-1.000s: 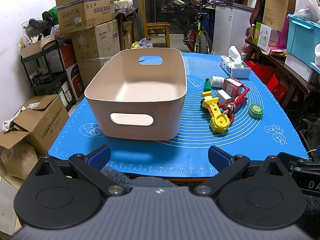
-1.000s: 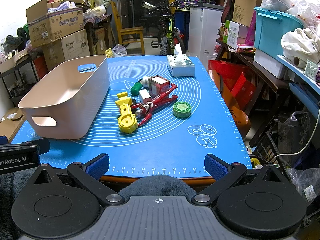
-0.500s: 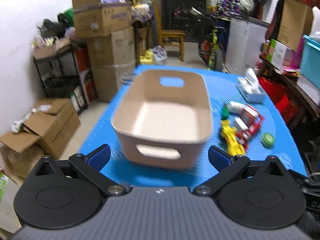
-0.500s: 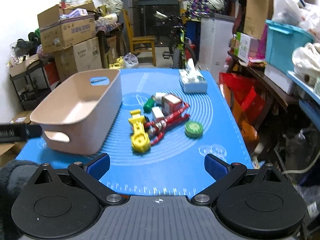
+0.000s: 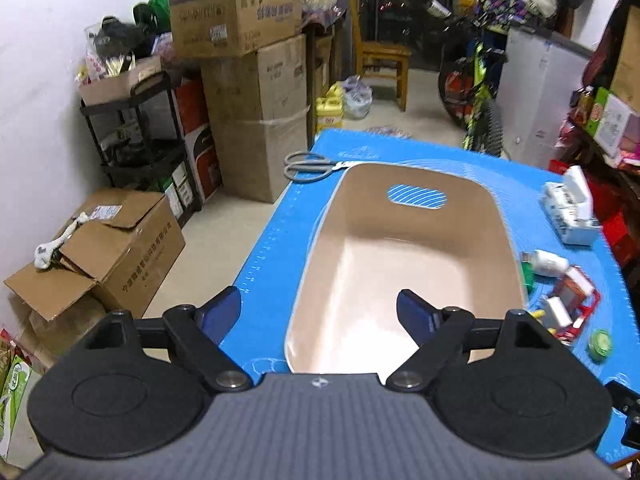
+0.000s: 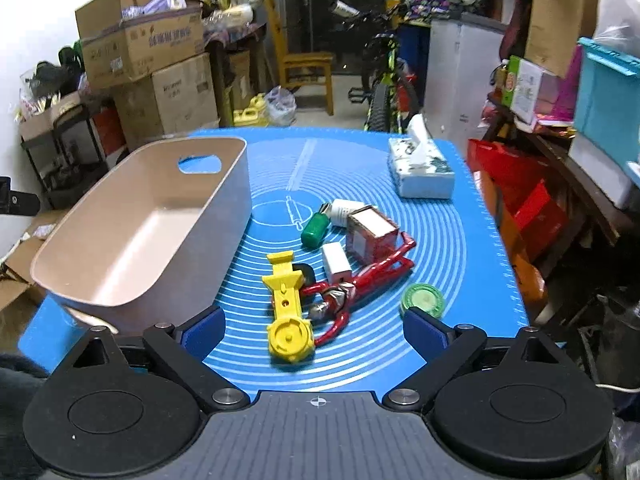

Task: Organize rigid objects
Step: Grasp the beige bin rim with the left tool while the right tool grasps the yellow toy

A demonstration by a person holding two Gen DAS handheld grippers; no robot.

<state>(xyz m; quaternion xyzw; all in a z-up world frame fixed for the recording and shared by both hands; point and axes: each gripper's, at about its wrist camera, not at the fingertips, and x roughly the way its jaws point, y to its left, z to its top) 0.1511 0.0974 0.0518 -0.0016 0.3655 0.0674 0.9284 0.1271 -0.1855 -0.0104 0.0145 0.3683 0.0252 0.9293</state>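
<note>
An empty beige bin (image 5: 400, 272) stands on the left of the blue mat (image 5: 276, 236). My left gripper (image 5: 318, 314) hovers over the bin's near left corner. Its jaws are closing, and only that rim shows between them, untouched. To the right of the bin (image 6: 132, 240) lie a yellow toy (image 6: 285, 304), a red figure (image 6: 360, 280), a green bottle (image 6: 316, 230), a white bottle (image 6: 346, 210), a red and white carton (image 6: 370, 236), a small white box (image 6: 336, 260) and a green round tin (image 6: 423, 299). My right gripper (image 6: 314, 330) hangs above the yellow toy's round end. Its jaws are closing too, and the pads are clear of the toy.
A tissue box (image 6: 420, 168) sits at the mat's far right. Grey scissors (image 5: 308, 166) lie behind the bin's far left corner. Cardboard boxes (image 5: 236, 8) and a black shelf (image 5: 132, 136) stand left of the table. A chair, a bicycle and crates crowd the back and right.
Both grippers came forward over the table. The left one now looks down into the bin, and the scissors came into view. Both pairs of fingers stand a little closer together.
</note>
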